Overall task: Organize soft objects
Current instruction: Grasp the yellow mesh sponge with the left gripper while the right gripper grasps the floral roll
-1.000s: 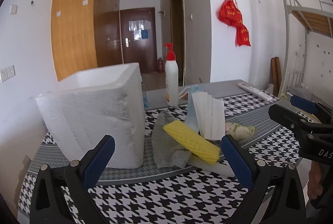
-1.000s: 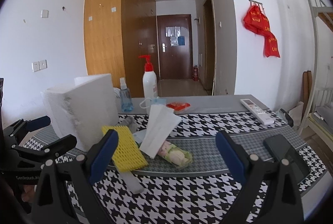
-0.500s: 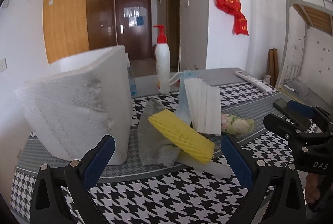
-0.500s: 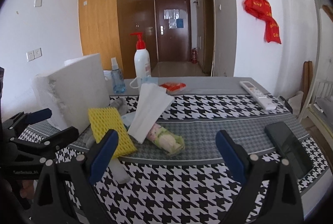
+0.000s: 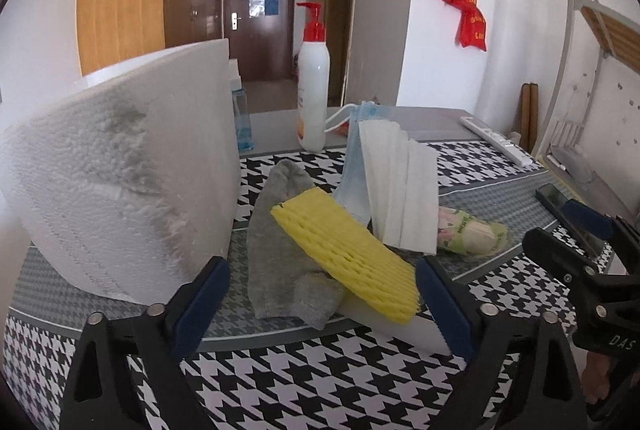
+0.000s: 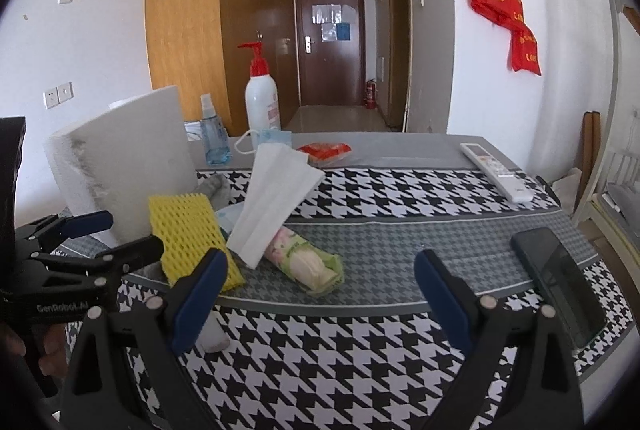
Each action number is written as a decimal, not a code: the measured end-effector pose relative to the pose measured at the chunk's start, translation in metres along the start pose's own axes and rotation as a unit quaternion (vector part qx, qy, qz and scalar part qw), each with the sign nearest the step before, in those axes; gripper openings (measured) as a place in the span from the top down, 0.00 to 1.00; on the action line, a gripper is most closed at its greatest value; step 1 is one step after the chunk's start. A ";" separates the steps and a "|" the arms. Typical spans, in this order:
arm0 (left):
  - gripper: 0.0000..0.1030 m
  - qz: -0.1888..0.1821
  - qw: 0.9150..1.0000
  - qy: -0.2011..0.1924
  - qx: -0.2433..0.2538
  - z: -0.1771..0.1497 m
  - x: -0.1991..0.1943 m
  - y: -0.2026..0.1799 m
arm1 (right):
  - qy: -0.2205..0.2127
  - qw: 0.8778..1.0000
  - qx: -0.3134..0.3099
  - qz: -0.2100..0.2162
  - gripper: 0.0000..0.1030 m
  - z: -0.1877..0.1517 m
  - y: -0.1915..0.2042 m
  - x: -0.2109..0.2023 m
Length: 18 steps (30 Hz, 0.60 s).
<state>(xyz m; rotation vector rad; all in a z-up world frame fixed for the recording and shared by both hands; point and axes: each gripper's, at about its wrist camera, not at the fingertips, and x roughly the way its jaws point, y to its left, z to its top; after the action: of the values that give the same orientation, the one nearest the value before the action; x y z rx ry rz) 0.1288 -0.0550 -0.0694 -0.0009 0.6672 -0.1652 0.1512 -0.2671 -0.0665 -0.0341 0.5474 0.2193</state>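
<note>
Houndstooth tablecloth (image 6: 320,358) carrying a pile of soft items beside a white foam block (image 5: 120,174). Left gripper (image 5: 320,294) hovering spread wide, gripping nothing, facing yellow sponge (image 5: 348,254) leaning over grey sock (image 5: 276,242). White tissue stack (image 5: 400,190) resting against blue mask (image 5: 352,166), green tissue packet (image 6: 308,262) lying just beside. Right gripper (image 6: 320,294) also gaping, empty, hovering near the packet. Phone (image 6: 560,278) sitting well apart.

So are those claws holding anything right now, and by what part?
Nothing. The left claw and right claw are both open and empty.
</note>
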 end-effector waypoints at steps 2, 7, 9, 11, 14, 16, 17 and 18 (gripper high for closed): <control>0.16 0.002 1.000 0.002 0.002 0.001 0.004 0.000 | 0.005 1.000 -0.004 -0.005 0.06 0.000 0.000 0.004; 0.25 0.007 1.000 0.024 -0.008 0.006 0.018 0.002 | 0.013 1.000 -0.011 -0.007 0.06 0.002 0.000 0.011; 0.31 0.006 0.999 0.030 -0.013 0.008 0.023 0.004 | 0.015 1.000 -0.013 -0.009 0.06 0.003 0.000 0.013; 0.32 0.003 0.999 0.039 -0.014 0.010 0.028 0.005 | 0.017 1.000 -0.013 -0.011 0.06 0.005 -0.001 0.016; 0.37 -0.002 0.999 0.047 -0.019 0.011 0.032 0.005 | 0.023 0.999 -0.019 -0.013 0.06 0.006 -0.001 0.021; 0.40 -0.013 0.998 0.058 -0.017 0.010 0.037 0.005 | 0.029 0.999 -0.031 -0.019 0.06 0.008 -0.001 0.027; 0.44 -0.019 0.998 0.060 -0.018 0.010 0.038 0.005 | 0.032 0.999 -0.038 -0.022 0.06 0.008 0.000 0.029; 0.45 -0.026 0.998 0.061 -0.019 0.010 0.040 0.006 | 0.038 0.998 -0.048 -0.023 0.06 0.009 0.000 0.032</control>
<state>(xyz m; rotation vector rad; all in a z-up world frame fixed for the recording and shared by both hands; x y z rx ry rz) 0.1666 -0.0560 -0.0860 -0.0448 0.7929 -0.2050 0.1826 -0.2596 -0.0755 -0.1495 0.6103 0.1995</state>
